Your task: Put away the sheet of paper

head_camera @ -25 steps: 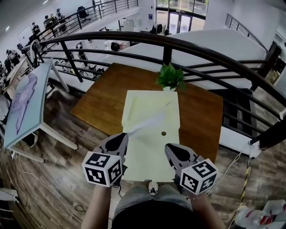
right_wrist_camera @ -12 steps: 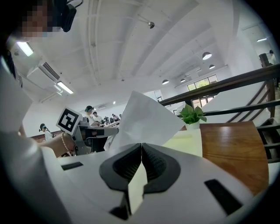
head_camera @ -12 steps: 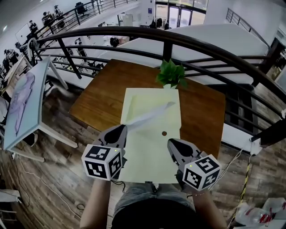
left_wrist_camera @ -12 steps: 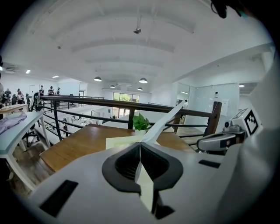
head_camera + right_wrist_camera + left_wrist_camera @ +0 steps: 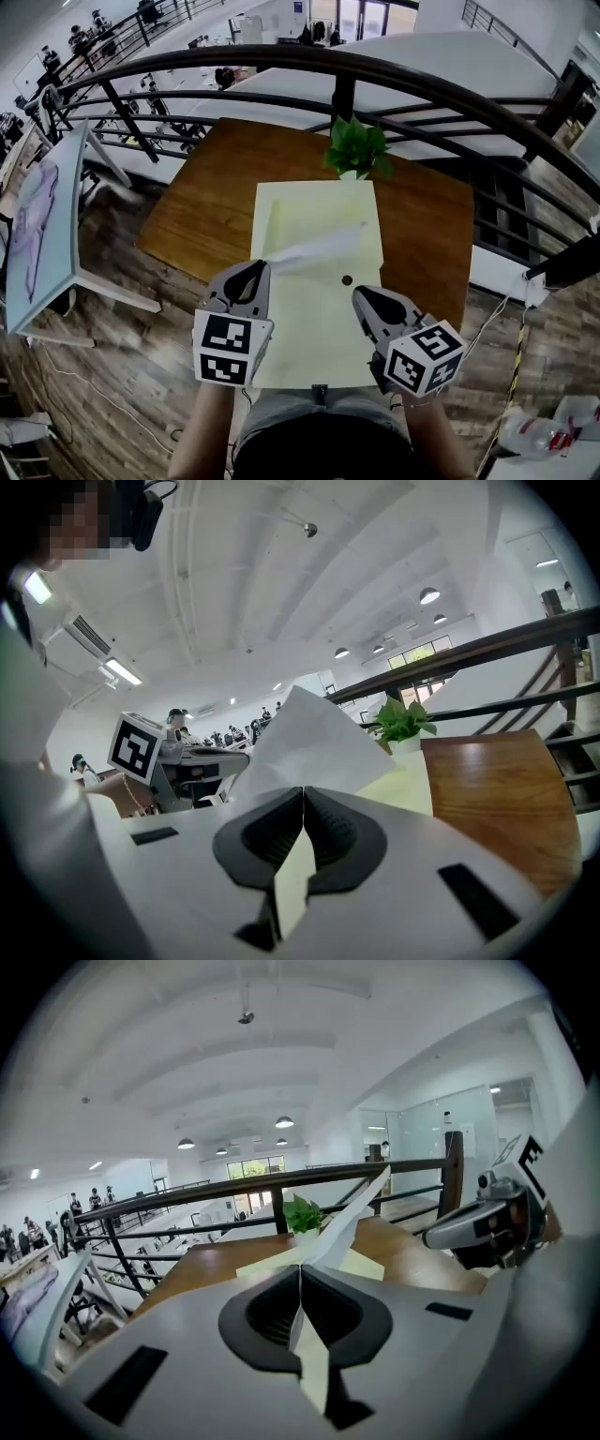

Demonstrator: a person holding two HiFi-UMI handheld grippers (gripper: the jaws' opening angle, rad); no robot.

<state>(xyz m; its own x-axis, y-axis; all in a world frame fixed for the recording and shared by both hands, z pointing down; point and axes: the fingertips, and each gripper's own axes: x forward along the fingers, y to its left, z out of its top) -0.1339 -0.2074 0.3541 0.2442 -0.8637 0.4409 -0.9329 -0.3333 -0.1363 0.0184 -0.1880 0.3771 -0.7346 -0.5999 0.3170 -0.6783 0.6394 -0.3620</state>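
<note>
left gripper [image 5: 249,272] has the sheet of paper [image 5: 319,248], folks: its dark ribbed fingers [image 5: 267,1312] are pressed tight together with the thin white sheet pinched in the seam. the paper is up off the desk [image 5: 206,216], a stiff, flat, narrow wedge running from those fingers out to a sharp far corner, hanging above the pale yellow mat [image 5: 314,202]. that mat is a long matte rectangle lying flat on the glossy, reddish-brown wooden top, with a faint crease down its left side and a small round brown dot [image 5: 347,279] near its right edge.

over to the right gripper [image 5: 364,295], low over the mat's near right part: its fingers [image 5: 337,832] are also closed hard together, with a pale strip [image 5: 291,883] caught between them; which sheet that strip belongs to, i can't tell.

behind the mat's far end sits a small leafy green plant [image 5: 354,150] in a white pot, and beyond it curves a dark metal railing [image 5: 441,89]. both grippers have smooth grey shells and black-and-white marker cubes.
</note>
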